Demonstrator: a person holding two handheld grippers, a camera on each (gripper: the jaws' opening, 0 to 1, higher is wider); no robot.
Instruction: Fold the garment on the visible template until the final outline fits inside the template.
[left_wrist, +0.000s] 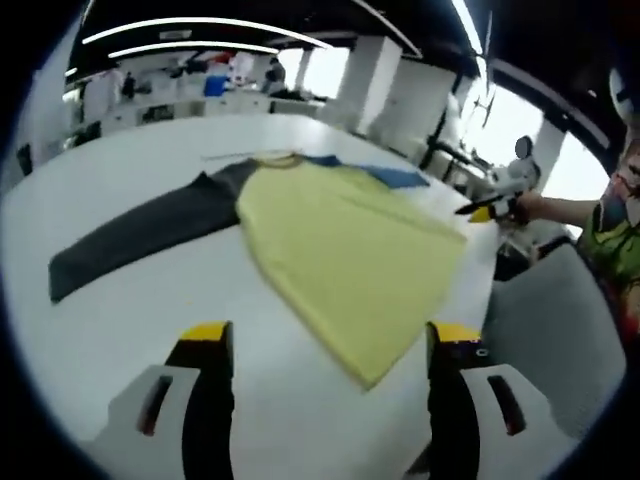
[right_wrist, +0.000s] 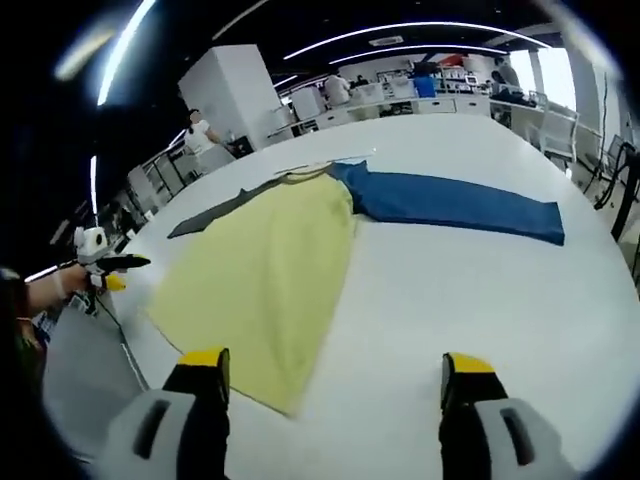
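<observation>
Garment (left_wrist: 340, 250) reaches table (left_wrist: 130, 320) edge; both tools spread.

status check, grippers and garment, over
Left gripper open, right gripper open, both holding nothing. Garment flat on table, yellow body, grey sleeve and blue sleeve spread, unfolded. Nothing in the way.

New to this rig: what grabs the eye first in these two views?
The yellow shirt spread flat on the white table, with one dark grey sleeve stretched out to one side and a blue sleeve to the other. Both grippers hang open above the near table edge, left gripper and right gripper, touching nothing.
</observation>
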